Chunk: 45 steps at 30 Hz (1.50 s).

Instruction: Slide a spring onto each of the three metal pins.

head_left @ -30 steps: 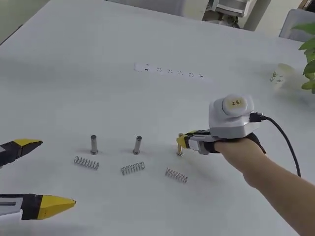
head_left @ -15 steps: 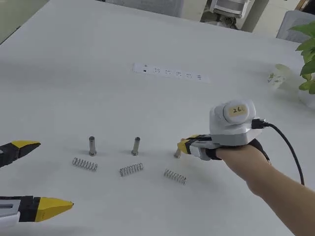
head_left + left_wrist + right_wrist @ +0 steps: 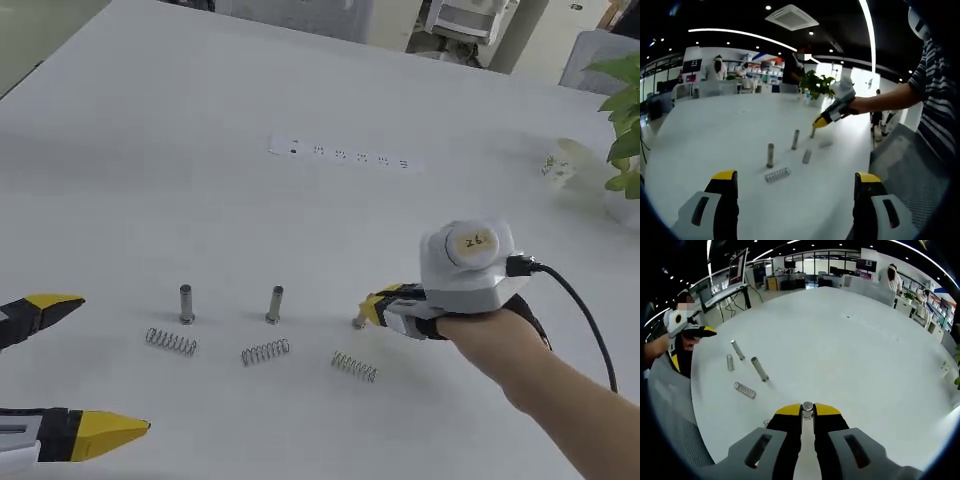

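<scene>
Found the right tongs (image 3: 372, 308) clenched on the right pin (image 3: 807, 408), low at the white desk (image 3: 300, 230). Found the left tongs (image 3: 114, 363) spread wide, grasping nothing. Saw the left pin (image 3: 186, 303) and middle pin (image 3: 275, 304) standing bare, with the left spring (image 3: 171, 342), middle spring (image 3: 265, 352) and right spring (image 3: 354, 366) lying just in front. Judged the springs light, squashy thin-wire coils, prone to rolling: best pinched gently mid-coil, one end left open. Judged the pins stiff, smooth, slippery metal cylinders, easily tipped.
</scene>
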### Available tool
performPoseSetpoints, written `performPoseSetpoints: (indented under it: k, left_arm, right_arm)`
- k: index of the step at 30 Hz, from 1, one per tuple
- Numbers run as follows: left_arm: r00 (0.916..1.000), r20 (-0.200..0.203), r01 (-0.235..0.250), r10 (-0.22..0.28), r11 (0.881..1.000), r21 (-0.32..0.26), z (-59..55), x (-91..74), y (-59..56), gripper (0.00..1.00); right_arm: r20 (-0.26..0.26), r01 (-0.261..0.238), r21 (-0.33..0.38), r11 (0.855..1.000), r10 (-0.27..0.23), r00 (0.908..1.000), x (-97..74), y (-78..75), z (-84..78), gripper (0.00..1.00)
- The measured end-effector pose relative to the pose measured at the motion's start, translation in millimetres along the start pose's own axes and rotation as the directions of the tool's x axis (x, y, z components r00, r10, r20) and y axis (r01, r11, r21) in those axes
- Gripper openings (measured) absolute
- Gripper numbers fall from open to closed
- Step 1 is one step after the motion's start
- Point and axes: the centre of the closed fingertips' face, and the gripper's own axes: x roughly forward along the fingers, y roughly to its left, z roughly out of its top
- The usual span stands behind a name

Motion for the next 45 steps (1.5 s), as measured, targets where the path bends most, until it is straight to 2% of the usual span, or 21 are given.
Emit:
performPoseSetpoints:
  k: [9, 14, 30, 45]
  left_arm:
    - [1.0000, 0.006, -0.005, 0.005, 1.000, -0.003, 1.7, -2.3, -1.0, 0.94]
    - [1.0000, 0.005, -0.005, 0.005, 1.000, -0.004, 0.4, -3.1, -2.1, 0.94]
    - [1.0000, 0.007, -0.001, 0.001, 1.000, -0.005, 2.2, -2.3, -1.2, 0.94]
    - [1.0000, -0.002, 0.000, 0.000, 1.000, -0.004, -0.8, -1.0, -1.4, 0.94]
  right_arm:
    - [0.014, -0.003, -0.004, 1.000, 0.003, 0.9999, -0.4, 0.3, 2.7, 0.07]
    - [0.022, 0.000, -0.002, 1.000, 0.000, 0.9998, -1.4, -0.6, 5.3, 0.11]
    - [0.035, -0.018, 0.053, 0.998, 0.016, 0.9993, -4.2, 1.1, 4.5, 0.19]
    - [0.059, -0.025, 0.100, 0.995, 0.019, 0.9981, -9.0, 3.6, 1.7, 0.21]
